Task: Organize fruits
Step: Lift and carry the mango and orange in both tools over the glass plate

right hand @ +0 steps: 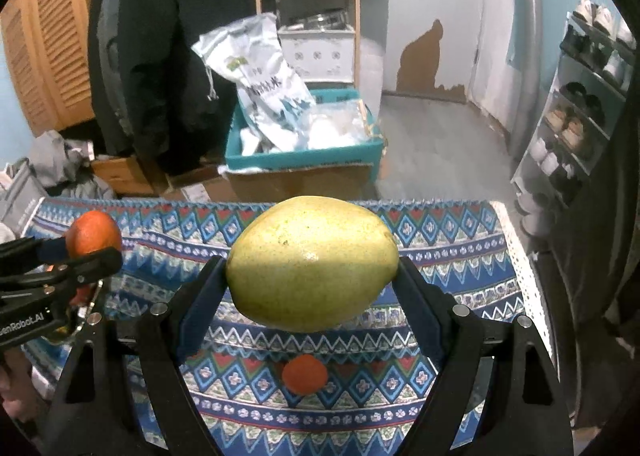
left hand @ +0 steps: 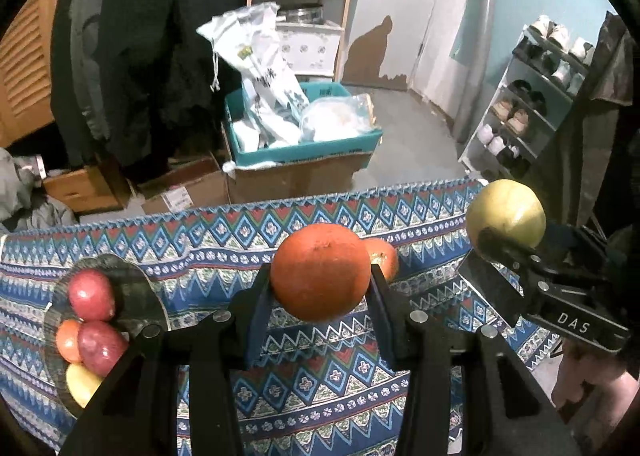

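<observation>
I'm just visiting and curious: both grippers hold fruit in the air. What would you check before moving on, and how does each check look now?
1. Left gripper clamped on the orange: ok.
2. Right gripper clamped on the yellow-green fruit: ok.
3. Both fruits lifted off the patterned cloth: ok.
4. Plate at left has free room beside its fruits: ok.
5. Small orange fruit left on the cloth, clear of both grippers: ok.
6. Where the yellow-green fruit belongs: cannot tell.
</observation>
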The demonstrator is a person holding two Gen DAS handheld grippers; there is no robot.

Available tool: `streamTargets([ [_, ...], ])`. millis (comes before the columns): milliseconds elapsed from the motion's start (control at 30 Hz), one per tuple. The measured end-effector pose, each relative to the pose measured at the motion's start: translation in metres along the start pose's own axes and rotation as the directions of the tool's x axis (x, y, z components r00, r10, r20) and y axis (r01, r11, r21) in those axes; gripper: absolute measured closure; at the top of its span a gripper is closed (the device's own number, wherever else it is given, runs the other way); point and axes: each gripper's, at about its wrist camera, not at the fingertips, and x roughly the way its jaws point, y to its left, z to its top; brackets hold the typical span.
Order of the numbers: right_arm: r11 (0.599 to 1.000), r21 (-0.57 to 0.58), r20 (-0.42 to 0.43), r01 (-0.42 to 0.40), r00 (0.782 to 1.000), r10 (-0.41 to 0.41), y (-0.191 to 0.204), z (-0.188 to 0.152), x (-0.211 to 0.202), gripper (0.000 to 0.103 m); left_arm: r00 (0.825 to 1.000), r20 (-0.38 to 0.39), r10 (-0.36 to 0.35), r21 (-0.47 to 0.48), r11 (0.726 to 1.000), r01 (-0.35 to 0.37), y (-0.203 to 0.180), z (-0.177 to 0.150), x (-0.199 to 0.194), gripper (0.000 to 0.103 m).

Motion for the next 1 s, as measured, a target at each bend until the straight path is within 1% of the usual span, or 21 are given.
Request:
streamTargets([
  [233,1.000,-0.008,0.045,-0.022,0.999,0.022,0.009,0.008,-0.028,0.019,0.999,0.052,0.004,0.010,1.000,-0.004,0.001,0.002,-0.031,0.057],
  [533,0.997,-0.050,0.094,-0.051,0.994,0.056,0.030,0.012,-0.057,0.019,0.995,0.098,0.001,0.004,1.000,-0.001,0.008,0.001,-0.058,0.057],
  [767,0.994,-0.077,0.109,-0.074,0.991,0.082,0.046,0.014,-0.066,0.019,0.994,0.114,0.000,-0.006,1.000,0.000,0.021,-0.004,-0.074,0.057],
  [1000,0.989,-0.105,0.103,-0.106,0.988,0.117,0.066,0.016,-0.066,0.019,0.992,0.125,0.025,-0.026,0.999,-0.022,0.038,-0.011,-0.084,0.057],
])
